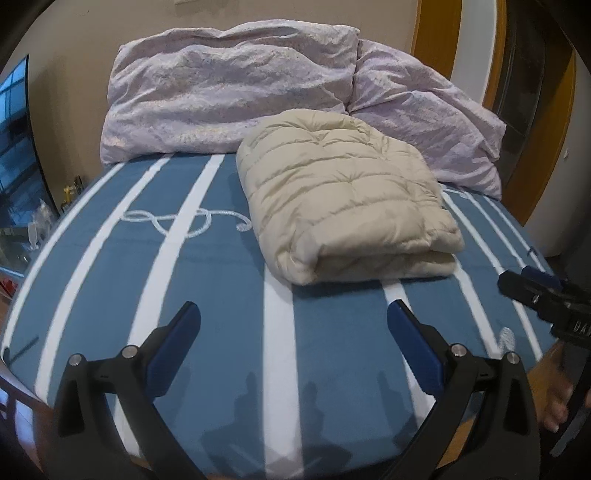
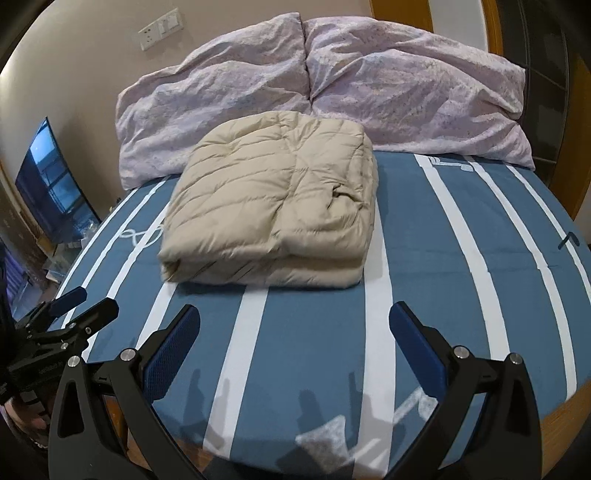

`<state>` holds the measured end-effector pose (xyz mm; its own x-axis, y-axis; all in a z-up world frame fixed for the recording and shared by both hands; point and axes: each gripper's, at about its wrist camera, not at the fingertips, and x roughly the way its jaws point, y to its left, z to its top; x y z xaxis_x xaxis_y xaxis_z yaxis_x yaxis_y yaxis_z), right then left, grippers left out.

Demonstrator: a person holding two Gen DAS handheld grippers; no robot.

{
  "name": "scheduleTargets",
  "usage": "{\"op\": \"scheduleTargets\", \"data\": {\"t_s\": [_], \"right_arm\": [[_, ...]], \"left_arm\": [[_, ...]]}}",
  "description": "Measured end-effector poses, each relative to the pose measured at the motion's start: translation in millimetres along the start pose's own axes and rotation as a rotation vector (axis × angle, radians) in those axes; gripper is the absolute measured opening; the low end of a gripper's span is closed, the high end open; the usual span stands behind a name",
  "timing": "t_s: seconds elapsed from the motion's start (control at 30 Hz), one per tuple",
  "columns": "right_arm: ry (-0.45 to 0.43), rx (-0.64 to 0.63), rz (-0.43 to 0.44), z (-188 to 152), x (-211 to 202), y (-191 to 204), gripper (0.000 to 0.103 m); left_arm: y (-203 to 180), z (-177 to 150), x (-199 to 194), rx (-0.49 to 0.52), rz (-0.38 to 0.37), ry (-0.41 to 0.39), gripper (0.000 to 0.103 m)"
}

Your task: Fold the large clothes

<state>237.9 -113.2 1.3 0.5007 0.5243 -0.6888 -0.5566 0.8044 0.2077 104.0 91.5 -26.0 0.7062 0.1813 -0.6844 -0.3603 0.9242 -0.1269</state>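
Note:
A beige quilted puffer garment [image 1: 343, 199] lies folded into a thick rectangular bundle on the blue and white striped bed [image 1: 207, 280]. It also shows in the right wrist view [image 2: 273, 210]. My left gripper [image 1: 293, 314] is open and empty above the near part of the bed, well short of the bundle. My right gripper [image 2: 295, 317] is open and empty, also short of the bundle. The right gripper shows at the right edge of the left wrist view [image 1: 532, 286]. The left gripper shows at the left edge of the right wrist view [image 2: 88, 301].
Two crumpled lilac pillows [image 1: 229, 92] [image 2: 406, 85] lean against the wall behind the bundle. A dark screen [image 2: 51, 184] stands to the left of the bed. A wooden door frame [image 1: 436, 33] is at the back right. The bed's near edge [image 2: 569, 406] drops to the floor.

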Motion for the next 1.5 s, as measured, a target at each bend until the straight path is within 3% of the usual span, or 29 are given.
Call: {"op": "scheduleTargets", "data": {"t_s": [0.23,0.8,1.1,1.5], "right_arm": [[0.002,-0.029,-0.035,-18.2,-16.8,7.1,0.102],[-0.009,0.006,0.051,-28.1,-52.7,7.4,0.102],[0.021,0.039,0.091,-29.2,-56.8,9.2,0.102],[0.003,0.045,0.093,-28.8,-62.3,10.2,0.102]], "left_arm": [[1.1,-15.3,-16.4,-0.042,-0.027,0.03,0.1],[-15.2,-23.2,-53.7,-0.042,-0.121,0.035,0.1],[-16.9,-23.4,-55.4,-0.055,-0.16,0.065,0.1],[-19.4,-22.6,-63.1,-0.048,-0.158,0.044,0.1]]}}
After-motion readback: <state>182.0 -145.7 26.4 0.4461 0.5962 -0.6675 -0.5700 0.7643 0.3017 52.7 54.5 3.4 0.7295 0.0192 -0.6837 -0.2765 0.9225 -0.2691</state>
